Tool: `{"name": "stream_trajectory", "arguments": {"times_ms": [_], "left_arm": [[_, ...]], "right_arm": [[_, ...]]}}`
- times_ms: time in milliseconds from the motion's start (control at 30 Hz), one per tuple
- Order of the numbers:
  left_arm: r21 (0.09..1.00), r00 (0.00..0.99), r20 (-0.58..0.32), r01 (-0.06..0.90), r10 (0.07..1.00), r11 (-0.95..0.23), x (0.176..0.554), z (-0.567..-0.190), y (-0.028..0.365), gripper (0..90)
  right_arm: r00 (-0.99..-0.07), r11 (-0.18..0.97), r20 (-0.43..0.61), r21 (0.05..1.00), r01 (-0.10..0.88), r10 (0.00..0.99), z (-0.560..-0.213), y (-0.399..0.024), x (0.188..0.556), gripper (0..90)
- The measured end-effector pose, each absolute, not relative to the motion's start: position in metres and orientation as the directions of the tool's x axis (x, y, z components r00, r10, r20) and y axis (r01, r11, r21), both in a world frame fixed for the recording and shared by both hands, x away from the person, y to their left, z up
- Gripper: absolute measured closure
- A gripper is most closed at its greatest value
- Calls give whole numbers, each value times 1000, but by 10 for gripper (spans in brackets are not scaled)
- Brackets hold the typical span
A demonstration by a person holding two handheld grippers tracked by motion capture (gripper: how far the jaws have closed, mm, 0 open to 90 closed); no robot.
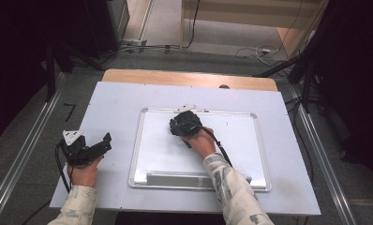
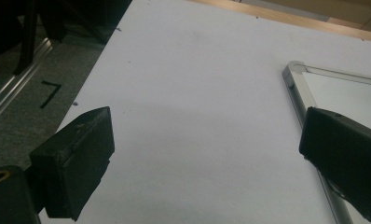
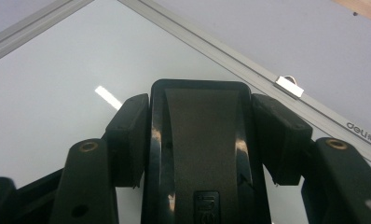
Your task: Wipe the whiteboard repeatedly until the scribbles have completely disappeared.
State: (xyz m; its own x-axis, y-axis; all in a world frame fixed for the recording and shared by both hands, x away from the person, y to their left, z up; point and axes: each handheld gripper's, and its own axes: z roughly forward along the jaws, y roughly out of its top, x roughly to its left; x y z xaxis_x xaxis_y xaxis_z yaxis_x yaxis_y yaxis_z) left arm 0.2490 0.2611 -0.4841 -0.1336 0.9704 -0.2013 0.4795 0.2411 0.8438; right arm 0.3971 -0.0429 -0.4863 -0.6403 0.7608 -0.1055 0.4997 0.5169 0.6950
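The right gripper (image 1: 183,123) has its jaws clenched on a black whiteboard eraser (image 3: 200,140), one jaw pressing on each long side, and holds it over the upper middle part of the whiteboard (image 1: 241,140) that lies flat on the desk (image 1: 119,98). The left gripper (image 1: 88,147) rests at the left edge of the desk, well apart from the whiteboard frame, and its jaws stand wide and released with nothing between them.

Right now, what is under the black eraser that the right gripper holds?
The whiteboard lies under the black eraser, which the right gripper clamps between its jaws. The eraser's underside and any marks beneath it are covered, so contact with the board cannot be judged.
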Motion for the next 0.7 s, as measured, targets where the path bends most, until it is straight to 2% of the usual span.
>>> {"name": "stream_trajectory", "arguments": {"times_ms": [700], "left_arm": [[842,-137,-200,483,970,242,248,-485,262,34]], "right_arm": [[-578,477,-106,693,541,809,-486,-69,409,390]]}}
